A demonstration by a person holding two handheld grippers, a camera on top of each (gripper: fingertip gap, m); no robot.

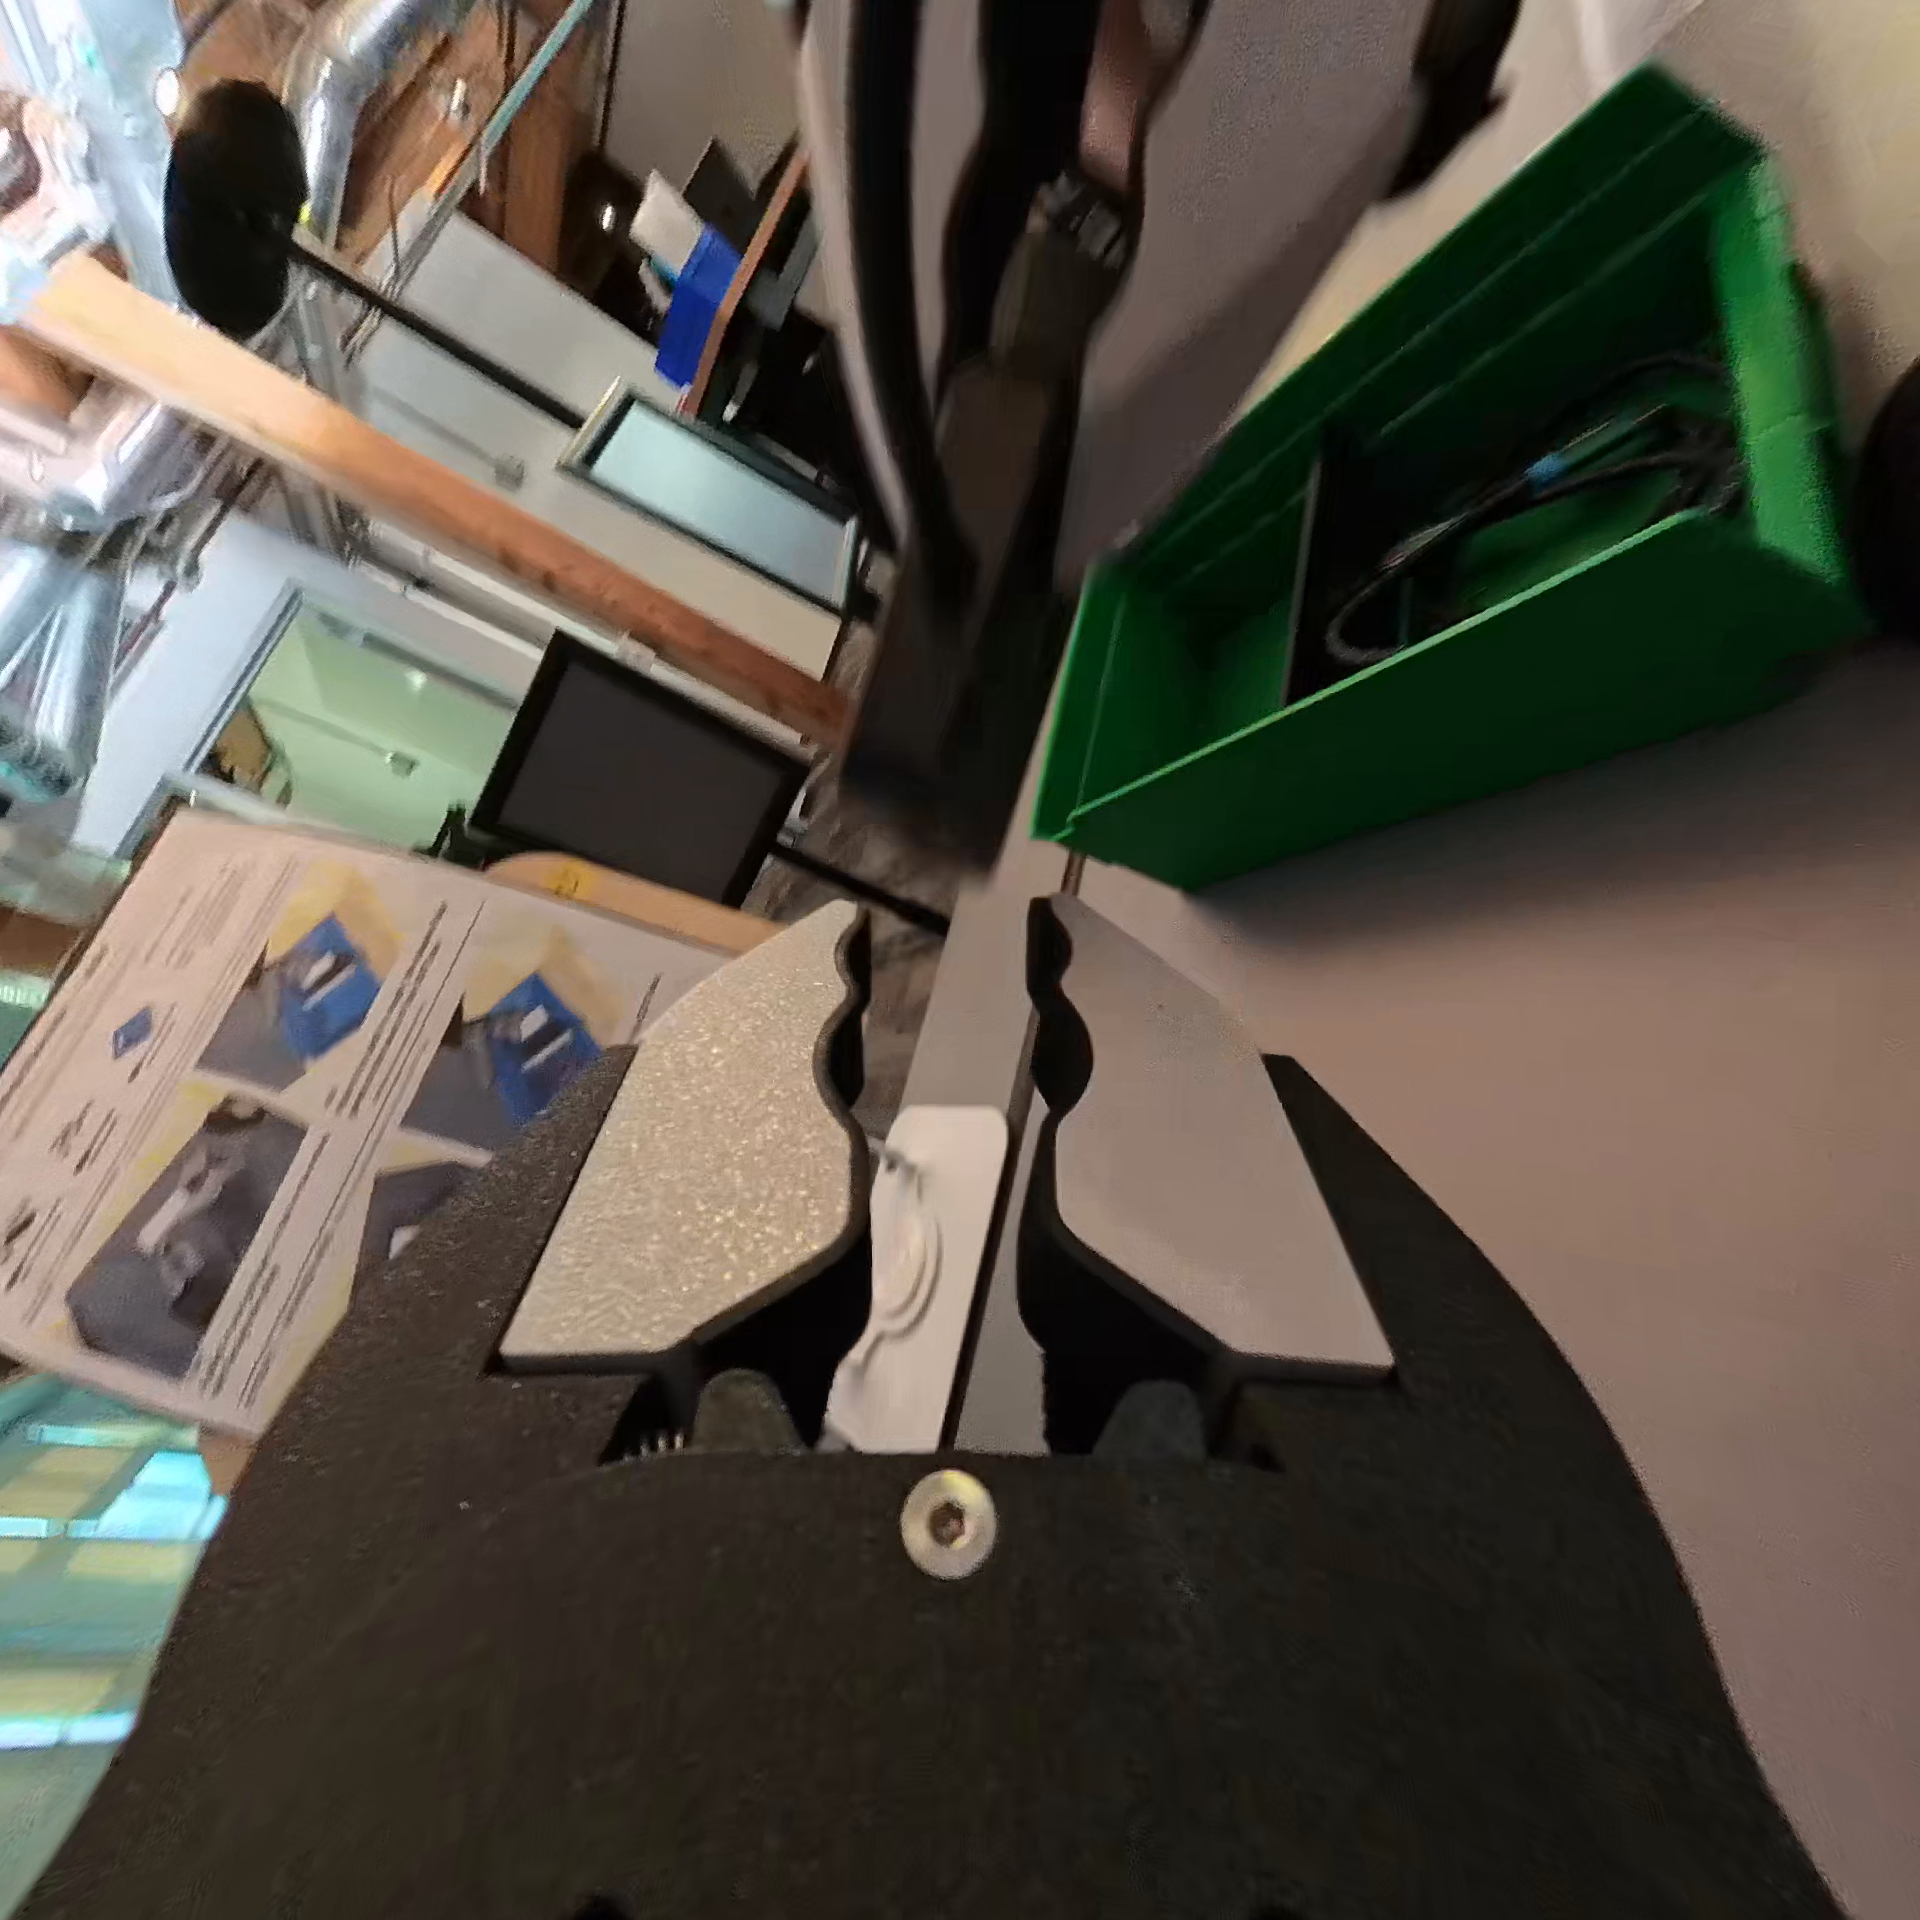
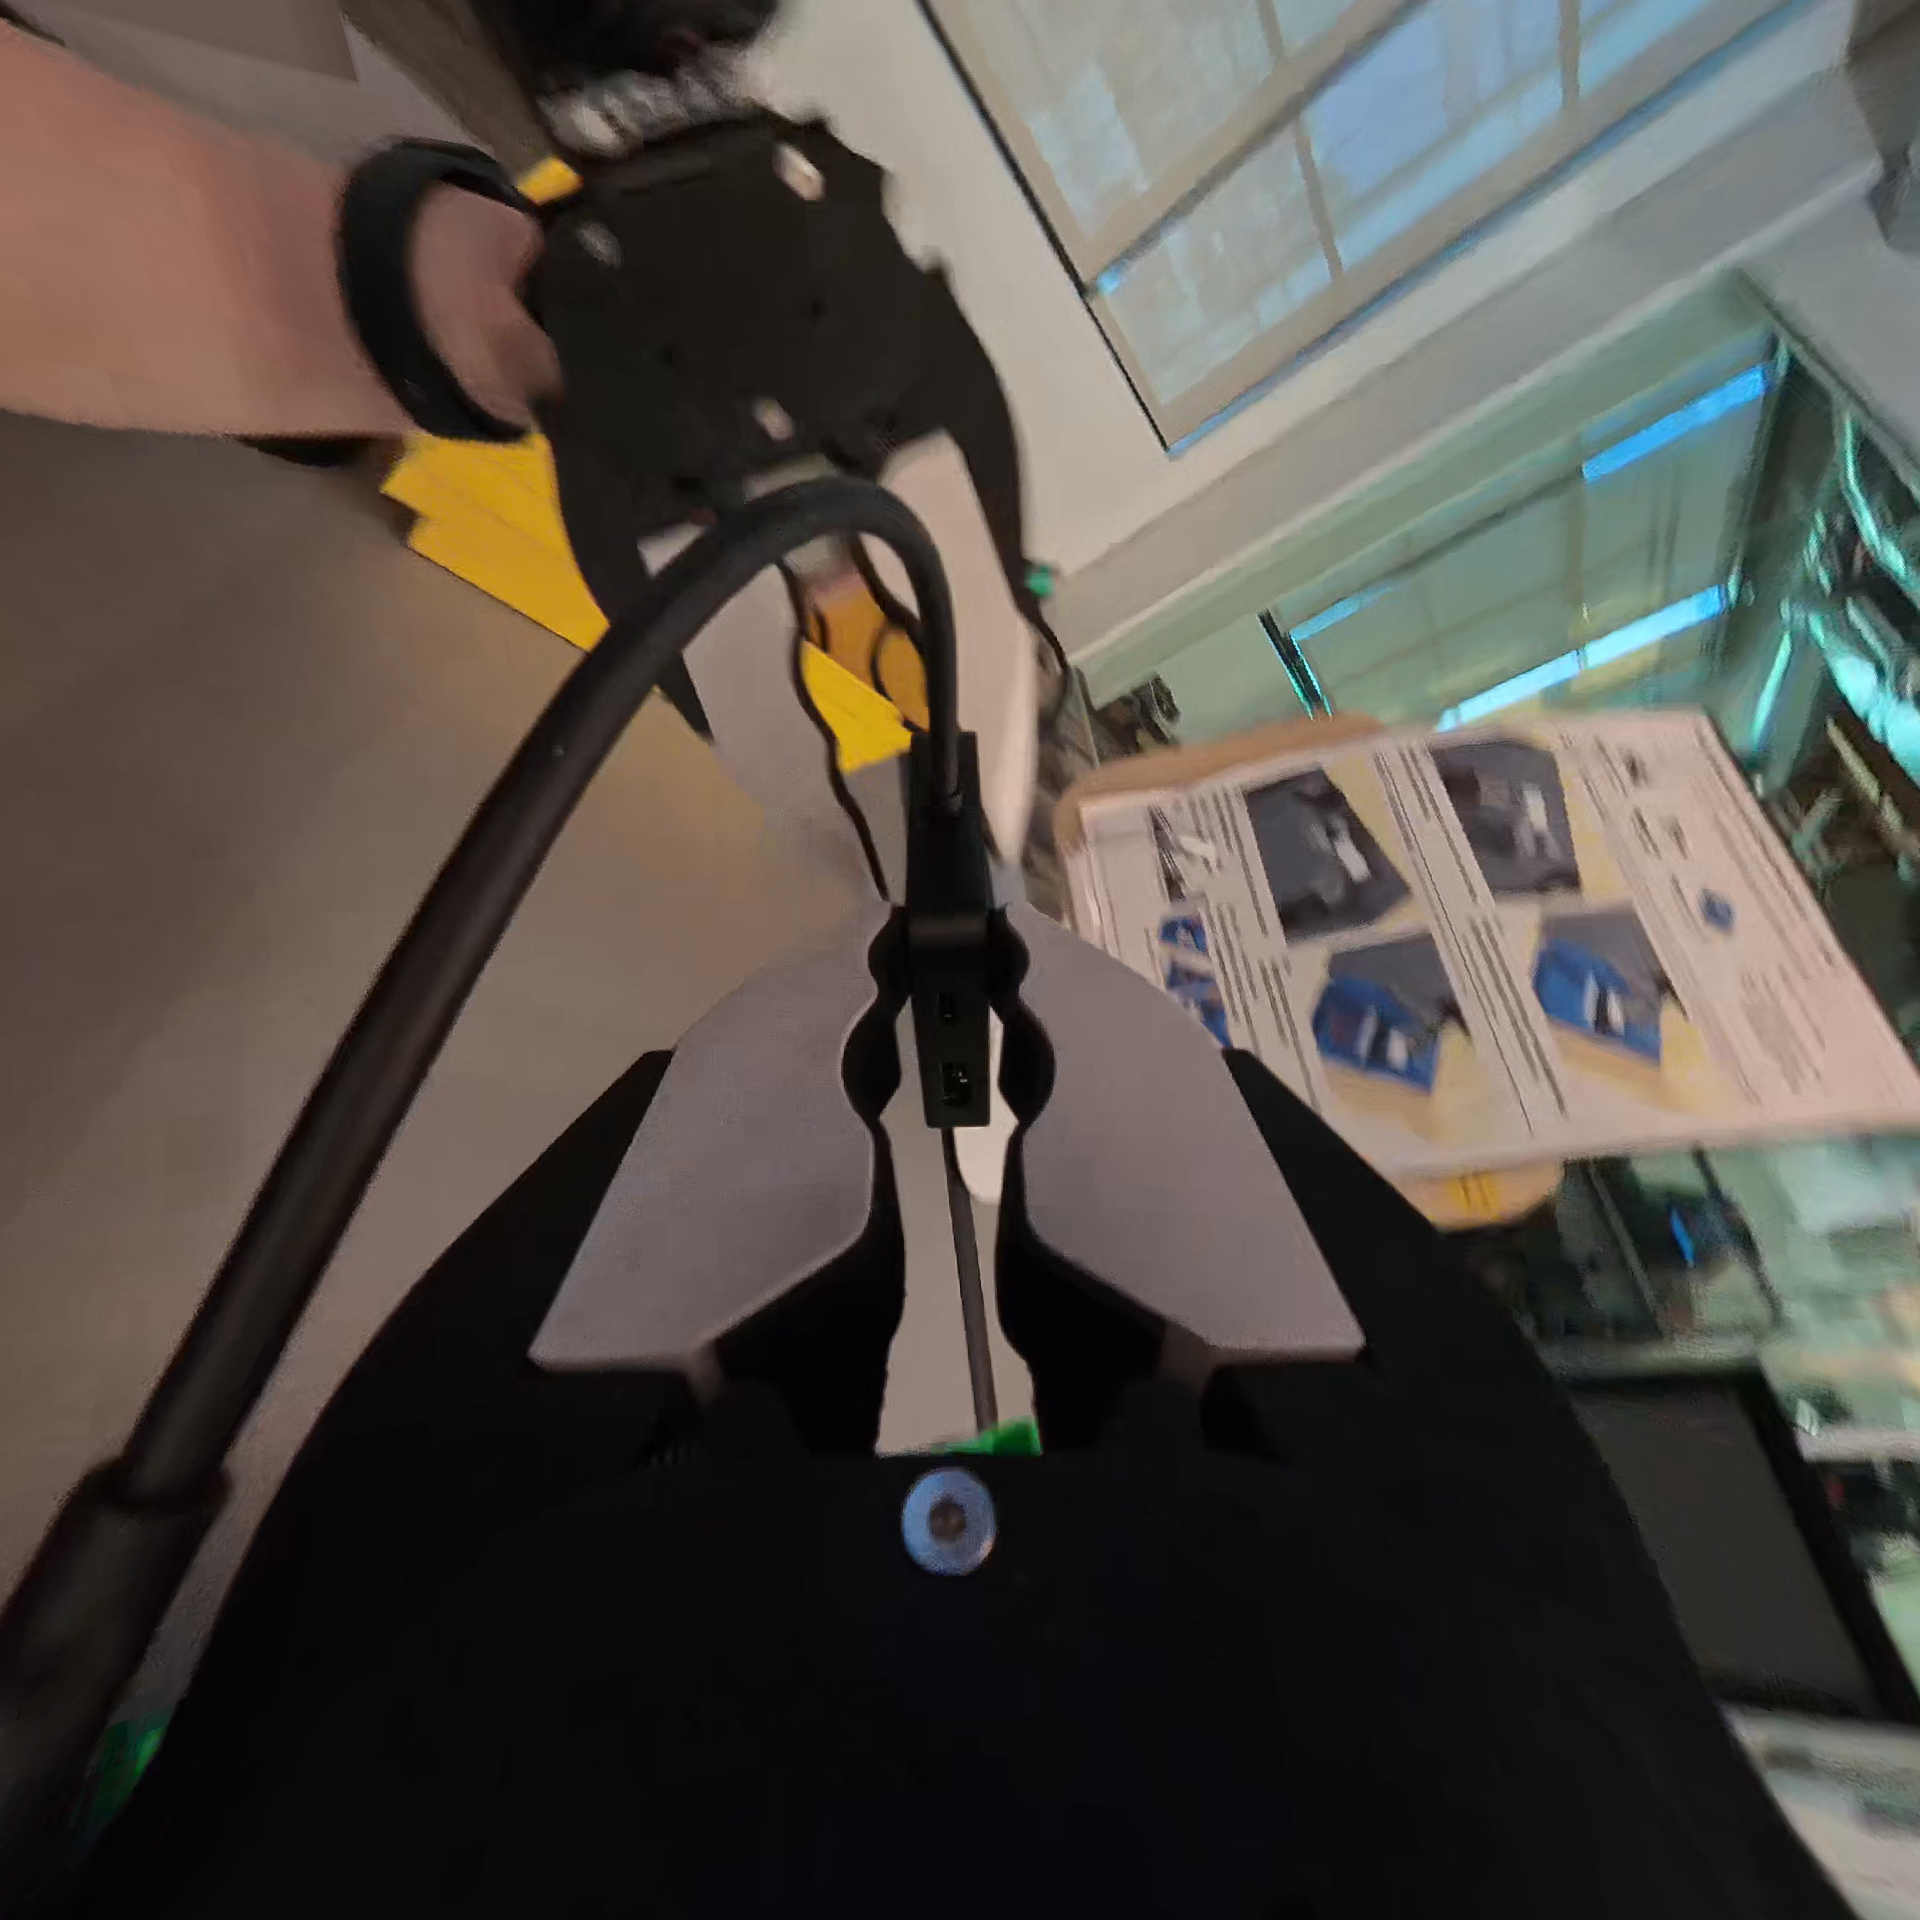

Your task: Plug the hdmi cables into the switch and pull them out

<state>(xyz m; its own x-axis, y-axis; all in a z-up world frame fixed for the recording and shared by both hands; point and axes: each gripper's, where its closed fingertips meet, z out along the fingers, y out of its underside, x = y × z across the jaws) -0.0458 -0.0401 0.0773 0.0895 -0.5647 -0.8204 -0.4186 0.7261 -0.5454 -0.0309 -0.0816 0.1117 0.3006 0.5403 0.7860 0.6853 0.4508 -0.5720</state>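
Table [image 1: 1558,1143]: grey; green bin [image 1: 1455,727] holds spare cables.
Right gripper [image 2: 948,1023]: clamped on the black switch [image 2: 951,1049], one HDMI cable [image 2: 416,935] plugged in.
Left gripper [image 1: 948,1023]: jaws narrowly apart, empty.
Technique: brace switch; pull plug straight, judged.

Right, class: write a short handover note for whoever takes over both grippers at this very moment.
Left gripper: open and empty.
Right gripper: shut on the small black switch.
Thick black HDMI cable: one end sits in the far end of the switch, and the rest loops back toward the lower left of the right wrist view.
Green bin: on the table, with more cables inside.
Done: one cable looks plugged in.
Left: probably grip that plug with the left gripper and pull it out. The blurred pictures do not show whether other cables have had their turn.
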